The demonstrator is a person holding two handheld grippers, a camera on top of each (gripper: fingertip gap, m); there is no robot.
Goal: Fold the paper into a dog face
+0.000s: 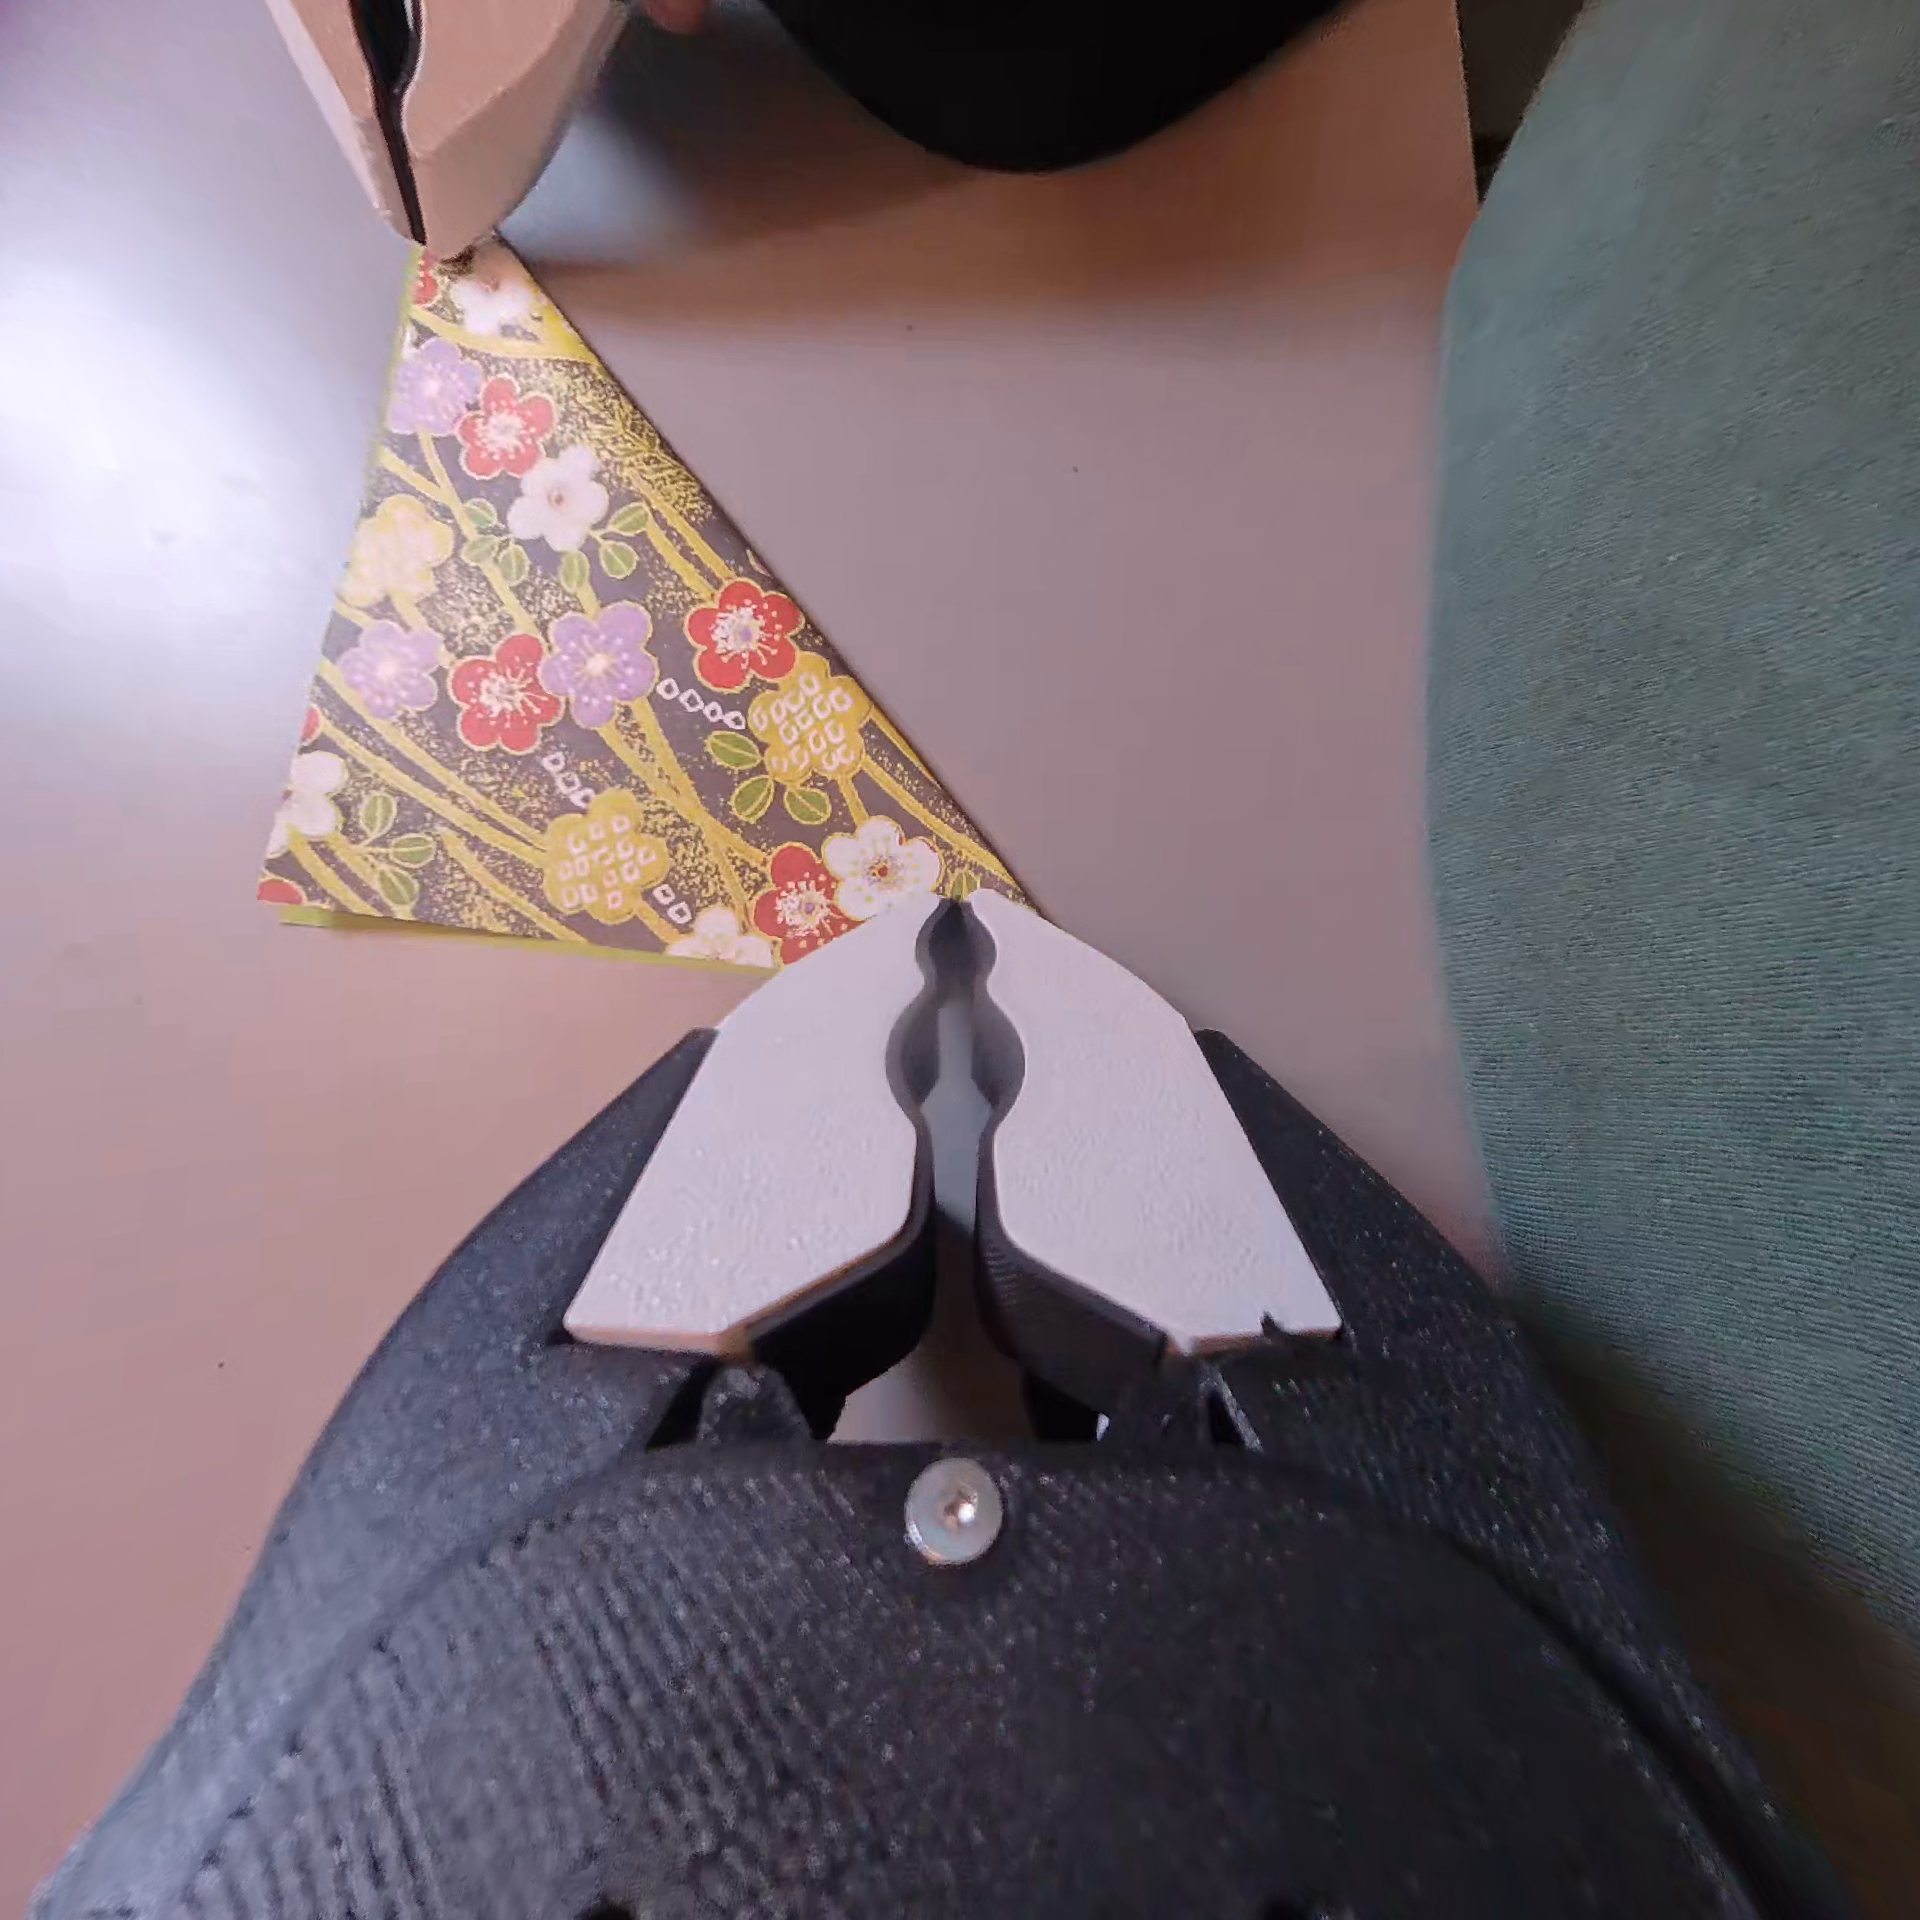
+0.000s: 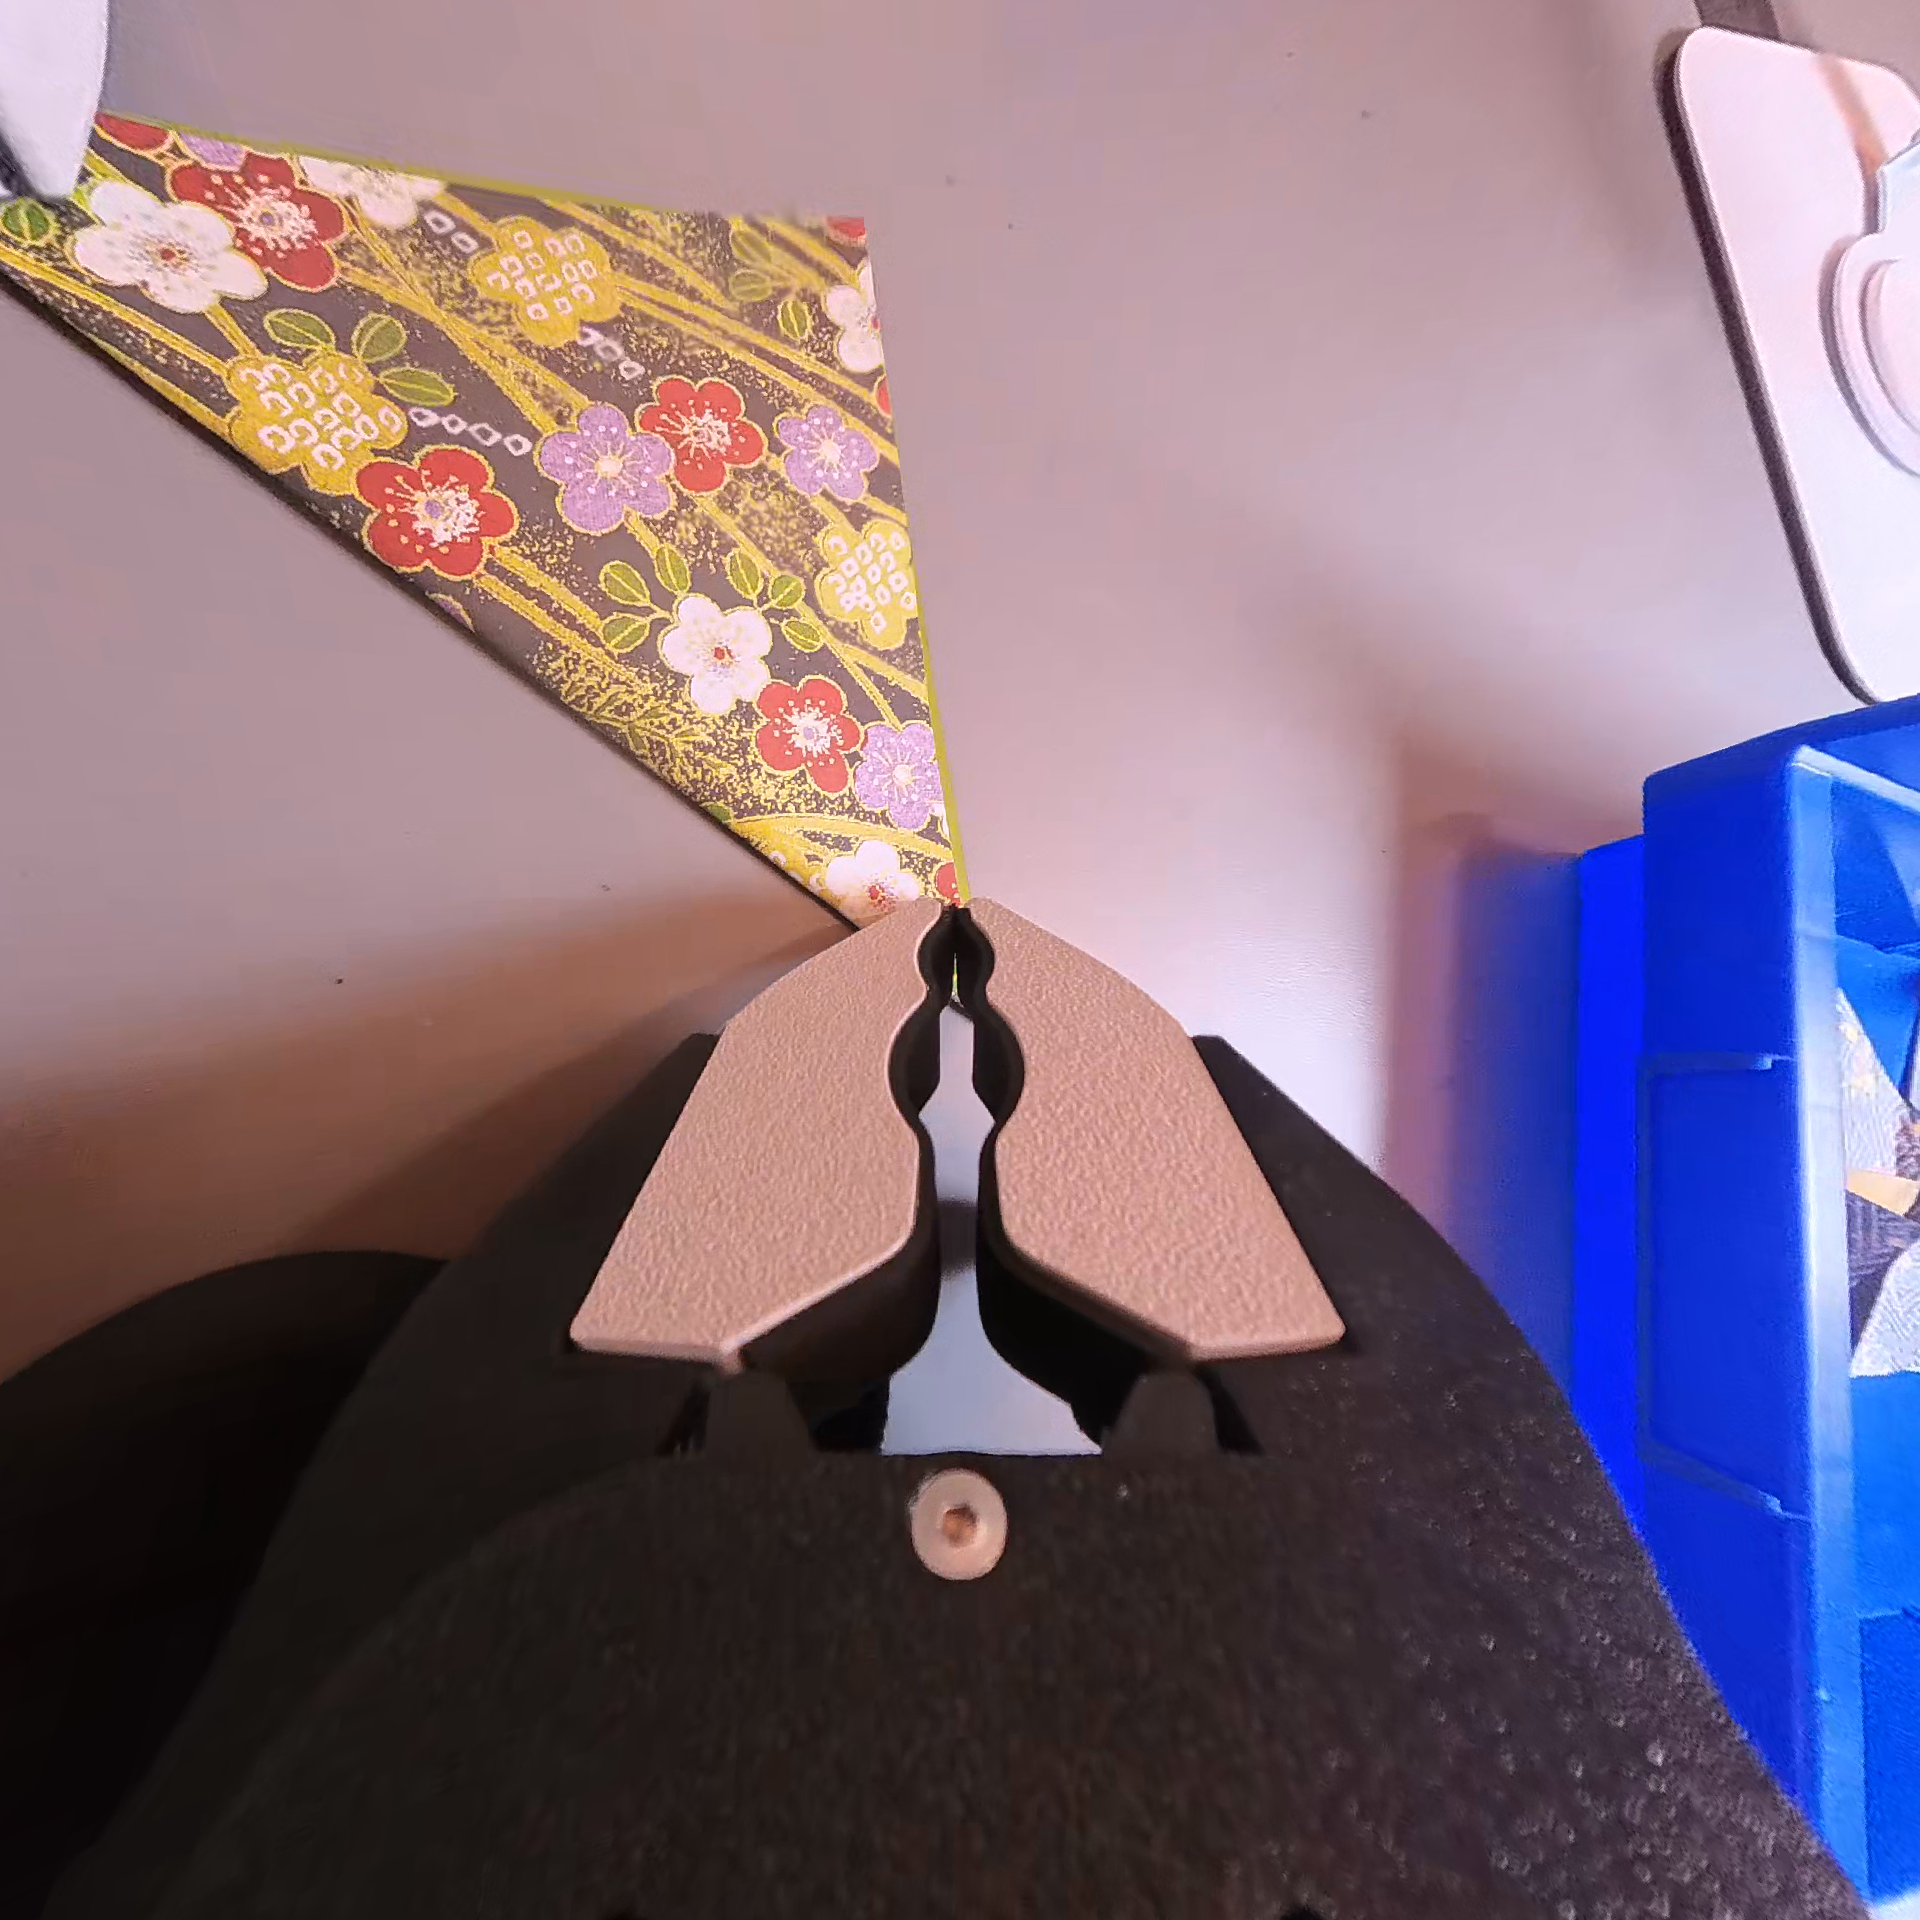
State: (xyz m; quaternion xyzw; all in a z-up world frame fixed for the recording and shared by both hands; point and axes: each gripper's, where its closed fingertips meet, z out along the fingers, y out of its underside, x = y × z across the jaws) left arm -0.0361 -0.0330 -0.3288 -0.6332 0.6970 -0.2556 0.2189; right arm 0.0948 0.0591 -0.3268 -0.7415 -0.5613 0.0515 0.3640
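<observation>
The paper [image 1: 540, 665] is a floral sheet folded into a triangle with a yellow-green underside. It lies flat on the grey table [image 1: 1091, 520]. My left gripper [image 1: 956, 912], with grey fingers, is shut, its tips resting on the triangle's near corner. I cannot tell whether paper sits between them. My right gripper [image 2: 956, 914], with tan fingers, is shut on another corner of the paper [image 2: 582, 457], and a thin yellow-green edge shows in the jaw gap. The right gripper also shows in the left wrist view [image 1: 416, 223], at the paper's far tip. The left gripper's finger [image 2: 42, 94] shows at the top left of the right wrist view.
A blue bin [image 2: 1745, 1143] holding patterned paper pieces stands at the right of the right wrist view. A white board with a metal clip [image 2: 1787, 343] lies beyond it. Green fabric [image 1: 1683, 831] runs along the table's right side. A black rounded object [image 1: 1039, 83] sits at the far edge. Left tips to right tips: about 15 cm.
</observation>
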